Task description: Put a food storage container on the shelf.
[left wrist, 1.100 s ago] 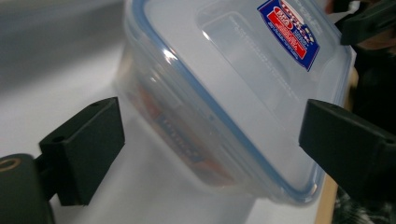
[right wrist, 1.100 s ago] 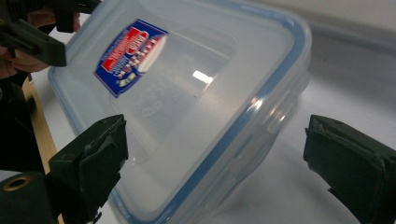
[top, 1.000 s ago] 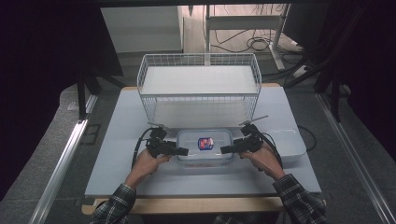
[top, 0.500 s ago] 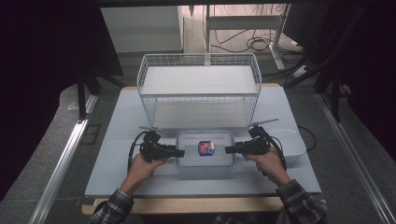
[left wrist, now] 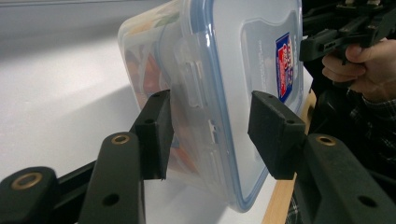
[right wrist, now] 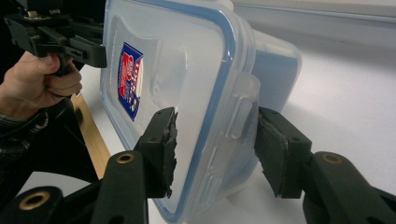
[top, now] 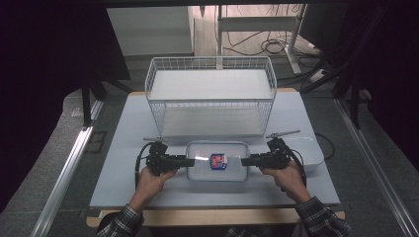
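A clear rectangular plastic food container with a blue-rimmed snap lid [top: 217, 161] sits on the white counter [top: 123, 148], just in front of a white wire basket [top: 210, 94]. The left hand-held gripper [top: 187, 161] and right hand-held gripper [top: 245, 160], jaws just closing, each clamp one end, pads pressing lid and base.

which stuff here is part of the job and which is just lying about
In use:
clear lidded container
left gripper, jaws just closing, at its left end
right gripper, jaws just closing, at its right end

Lying about:
white wire basket
white tub at right
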### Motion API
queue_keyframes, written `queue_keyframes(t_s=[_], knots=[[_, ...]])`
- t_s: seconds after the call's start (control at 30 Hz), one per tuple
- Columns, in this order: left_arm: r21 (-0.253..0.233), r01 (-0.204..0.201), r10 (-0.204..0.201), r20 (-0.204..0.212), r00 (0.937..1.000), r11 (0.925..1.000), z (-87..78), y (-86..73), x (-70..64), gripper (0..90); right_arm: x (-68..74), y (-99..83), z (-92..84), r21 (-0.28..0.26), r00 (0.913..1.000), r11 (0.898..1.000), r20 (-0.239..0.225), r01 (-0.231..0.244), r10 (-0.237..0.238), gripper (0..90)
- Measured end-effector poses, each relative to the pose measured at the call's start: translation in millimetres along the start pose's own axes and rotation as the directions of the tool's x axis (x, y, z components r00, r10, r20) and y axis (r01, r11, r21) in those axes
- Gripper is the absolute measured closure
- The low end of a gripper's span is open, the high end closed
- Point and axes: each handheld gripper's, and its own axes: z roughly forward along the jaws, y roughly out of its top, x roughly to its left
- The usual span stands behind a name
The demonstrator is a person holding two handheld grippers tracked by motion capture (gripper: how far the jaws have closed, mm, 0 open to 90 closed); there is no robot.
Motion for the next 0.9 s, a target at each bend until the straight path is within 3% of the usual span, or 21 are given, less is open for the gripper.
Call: queue_keyframes(t_s=[0.13, 0.23, 0.37, 0.6, 0.9], knots=[[-0.013, -0.012, 0.012, -0.016, 0.9998, 0.9998, -1.5, 1.2, -2.3, 52.4, 5.1, -0.1, -1.4, -0.018, 0.9995, 1.000, 0.028, 0.017, -0.016, 51.8], [-0.023, -0.023, 0.022, -0.035, 0.9991, 0.9995, -2.2, 2.1, -3.2, 52.9, 9.7, 2.0, -1.9, -0.028, 0.9959, 0.997, 0.062, 0.067, -0.065, 52.1], [-0.036, -0.029, 0.027, -0.043, 0.9987, 0.9990, -3.6, 2.7, -3.2, 52.9, 8.8, 3.2, -0.3, -0.043, 0.9948, 0.995, 0.060, 0.085, -0.082, 52.1], [-0.091, -0.079, 0.073, -0.061, 0.9954, 0.9927, -15.0, 13.8, -10.0, 52.8, 18.2, 15.9, -5.7, -0.089, 0.9879, 0.986, 0.075, 0.142, -0.135, 52.1], [-0.108, -0.104, 0.095, -0.085, 0.9918, 0.9887, -25.4, 27.8, -16.2, 52.7, 21.7, 30.9, -9.5, -0.107, 0.9847, 0.980, 0.069, 0.167, -0.160, 52.1]])
